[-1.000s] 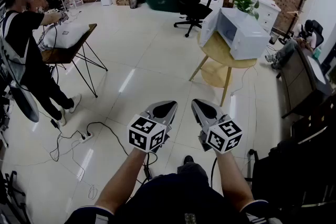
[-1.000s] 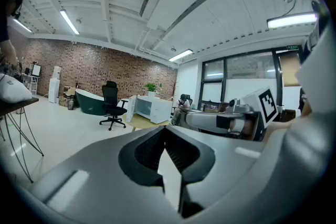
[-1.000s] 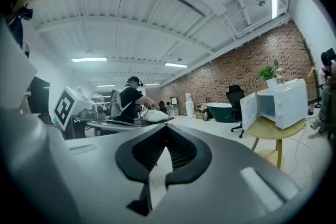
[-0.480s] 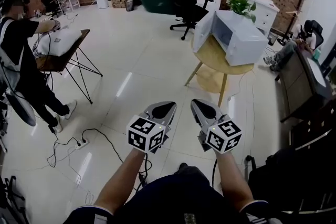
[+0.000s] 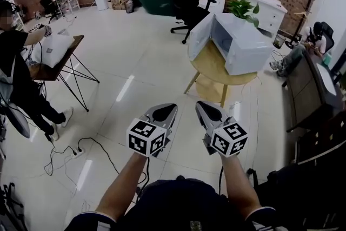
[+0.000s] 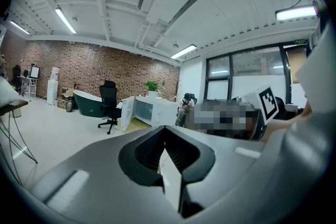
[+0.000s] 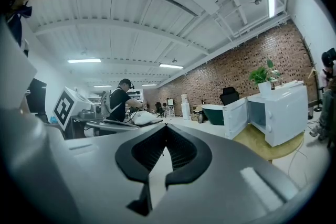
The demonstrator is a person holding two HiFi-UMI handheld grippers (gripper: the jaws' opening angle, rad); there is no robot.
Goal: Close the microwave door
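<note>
Jaws of left gripper [image 5: 167, 109] and right gripper [image 5: 203, 106] pressed together, empty. Microwave [image 5: 246, 43] on round counter [image 5: 208, 64] sits nearer than 1 s ago, door [image 5: 199, 36] swung open; approach under way, no contact yet.

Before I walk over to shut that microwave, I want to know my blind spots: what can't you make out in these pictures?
- Microwave cavity: head view, too small and shadowed to tell if anything is inside.
- Door latch and hinges: too small in all three views.
- Table far legs: head view, hidden under its top.
- Area right of the microwave: left gripper view, covered by a mosaic patch.
</note>
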